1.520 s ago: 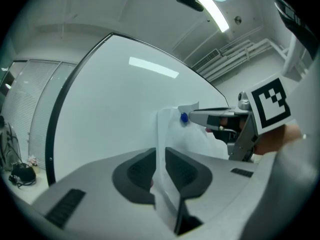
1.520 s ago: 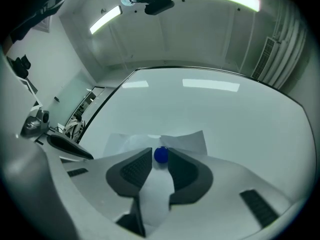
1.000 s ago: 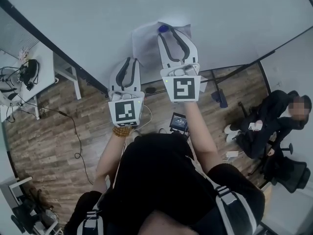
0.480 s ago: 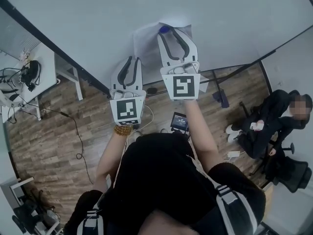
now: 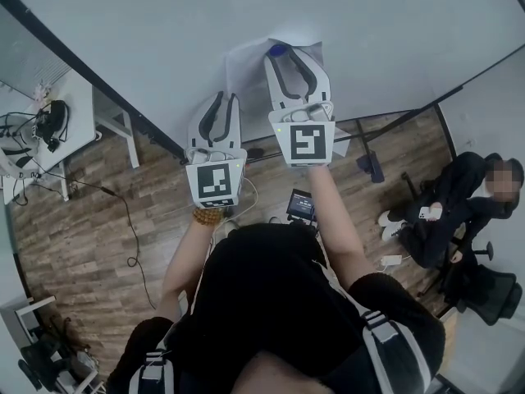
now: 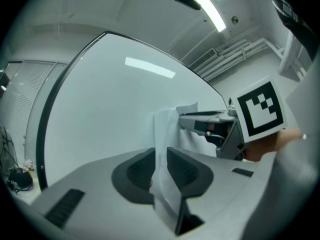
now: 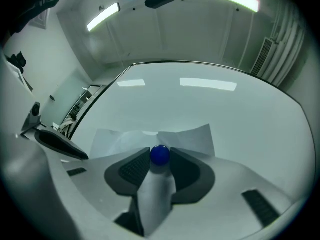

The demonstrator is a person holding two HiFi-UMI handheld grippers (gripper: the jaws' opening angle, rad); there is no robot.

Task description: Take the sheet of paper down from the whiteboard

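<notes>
A white sheet of paper hangs on the whiteboard, held near its top by a round blue magnet. My right gripper is shut on that magnet, which sits between its dark pads, with the sheet bulging up behind and below it. Lower left, my left gripper is shut on the sheet's left edge. In the left gripper view the paper runs edge-on between the two pads. The sheet's lower part is hidden behind the grippers.
The whiteboard's stand foot rests on the wooden floor. A person sits on a chair at the right. A white desk with cables stands at the left. A small device lies on the floor by my feet.
My left gripper has edged a little up and to the right along the sheet's left edge. The right gripper stays at the magnet.
</notes>
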